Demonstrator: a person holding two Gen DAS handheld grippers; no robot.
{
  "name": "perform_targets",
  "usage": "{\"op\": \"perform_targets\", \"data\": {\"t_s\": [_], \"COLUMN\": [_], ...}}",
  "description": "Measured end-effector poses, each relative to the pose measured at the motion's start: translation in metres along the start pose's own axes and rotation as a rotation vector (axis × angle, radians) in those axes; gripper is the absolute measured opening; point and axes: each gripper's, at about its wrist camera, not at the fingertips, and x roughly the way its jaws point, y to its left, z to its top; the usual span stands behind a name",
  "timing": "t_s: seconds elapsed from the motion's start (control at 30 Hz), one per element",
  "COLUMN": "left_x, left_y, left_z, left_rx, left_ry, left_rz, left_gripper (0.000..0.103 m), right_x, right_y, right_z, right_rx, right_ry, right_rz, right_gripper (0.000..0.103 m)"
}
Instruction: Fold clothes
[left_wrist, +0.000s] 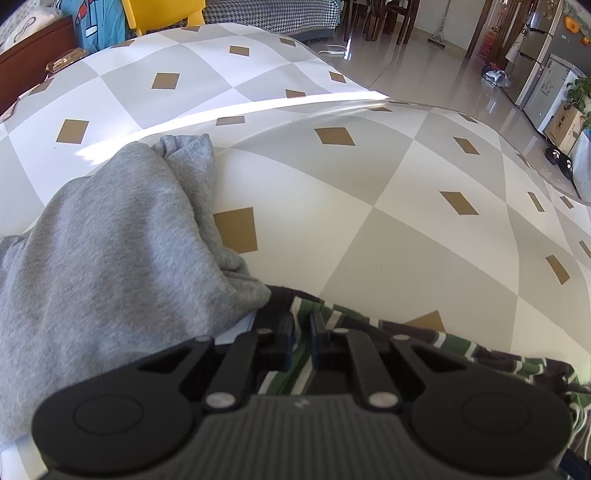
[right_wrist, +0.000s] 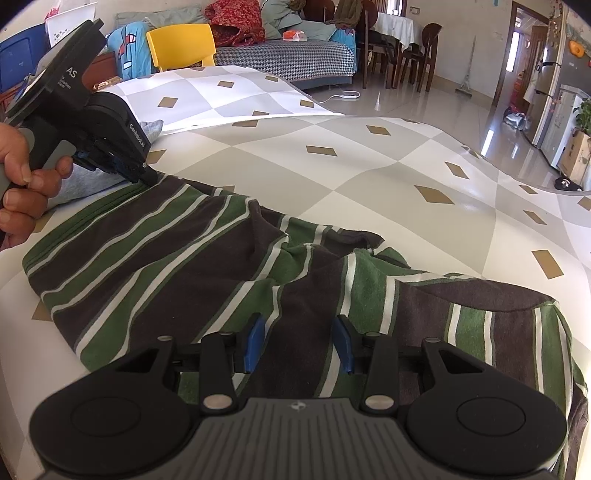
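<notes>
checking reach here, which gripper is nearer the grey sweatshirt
Left. The left gripper sits right beside the grey sweatshirt, jaws closed on the striped shirt. The right gripper hovers over that shirt, farther away.

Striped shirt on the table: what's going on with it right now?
A person with a handheld gripper in each hand is folding a green, brown and white striped shirt on a diamond-patterned table. The left gripper is shut on the shirt's far edge, beside a grey garment lying next to it. The right gripper hovers over the crumpled near part, jaws apart, nothing gripped. The shirt is rumpled, no fold completed.
</notes>
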Motion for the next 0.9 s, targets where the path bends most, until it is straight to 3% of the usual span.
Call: {"op": "perform_targets", "data": {"t_s": [0.23, 0.5, 0.8, 0.9], "left_x": [-0.006, 0.000, -0.014, -0.025], "left_y": [-0.006, 0.014, 0.017, 0.006], "left_z": [-0.007, -0.009, -0.007, -0.013], "left_rx": [0.037, 0.013, -0.009, 0.046], "left_ry": [-0.049, -0.037, -0.041, -0.063], "left_rz": [0.101, 0.258, 0.194, 0.163], "left_gripper": [0.002, 0.001, 0.005, 0.008], "right_x": [0.001, 0.001, 0.004, 0.004], "right_y": [0.000, -0.008, -0.019, -0.023], "right_z": [0.001, 0.003, 0.004, 0.005], "right_rx": [0.005, 0.044, 0.083, 0.110], "right_ry": [0.000, 0.006, 0.021, 0.028], "right_rz": [0.000, -0.021, -0.127, -0.122], "right_gripper": [0.040, 0.039, 0.040, 0.040]}}
